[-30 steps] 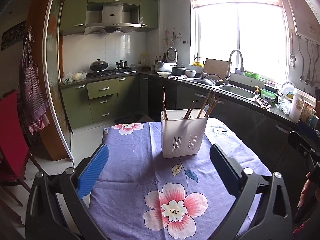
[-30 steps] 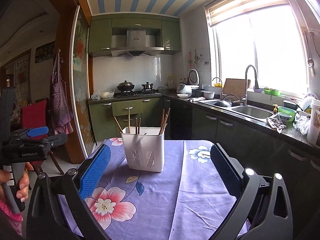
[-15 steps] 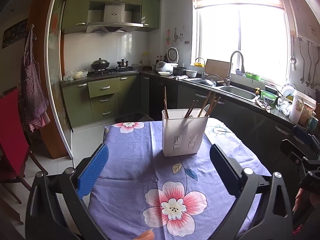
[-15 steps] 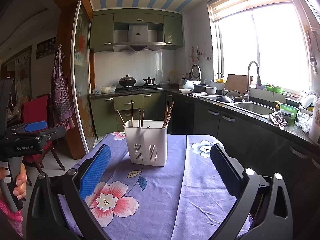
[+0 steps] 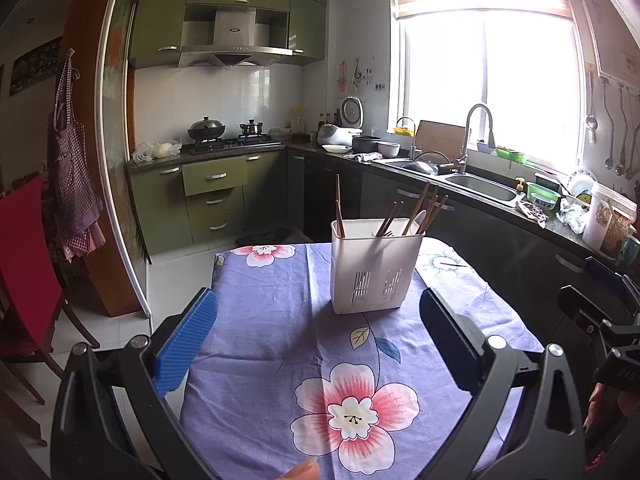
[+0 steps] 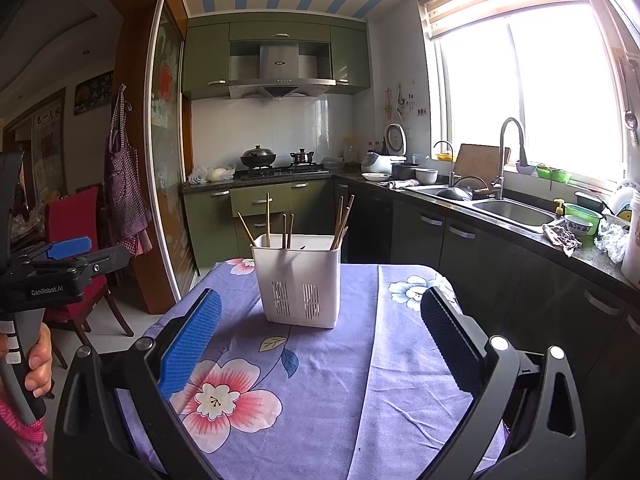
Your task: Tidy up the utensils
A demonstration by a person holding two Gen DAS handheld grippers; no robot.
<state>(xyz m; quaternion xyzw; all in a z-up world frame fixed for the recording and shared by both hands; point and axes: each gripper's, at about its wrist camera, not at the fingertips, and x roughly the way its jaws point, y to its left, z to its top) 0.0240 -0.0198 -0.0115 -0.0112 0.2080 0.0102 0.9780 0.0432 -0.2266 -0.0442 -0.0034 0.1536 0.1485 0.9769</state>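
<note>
Both the left gripper point(image 5: 316, 340) and right gripper point(image 6: 320, 340) hang over the table's near edge, fingers apart, empty. The holder point(image 5: 374, 266) stands mid-table, chopsticks point(image 5: 424, 208) leaning; a sideways nudge could tip it.

White caddy point(image 5: 374, 268) on purple tablecloth point(image 5: 276, 328) (pink flowers), green cabinets point(image 5: 214, 176).
</note>
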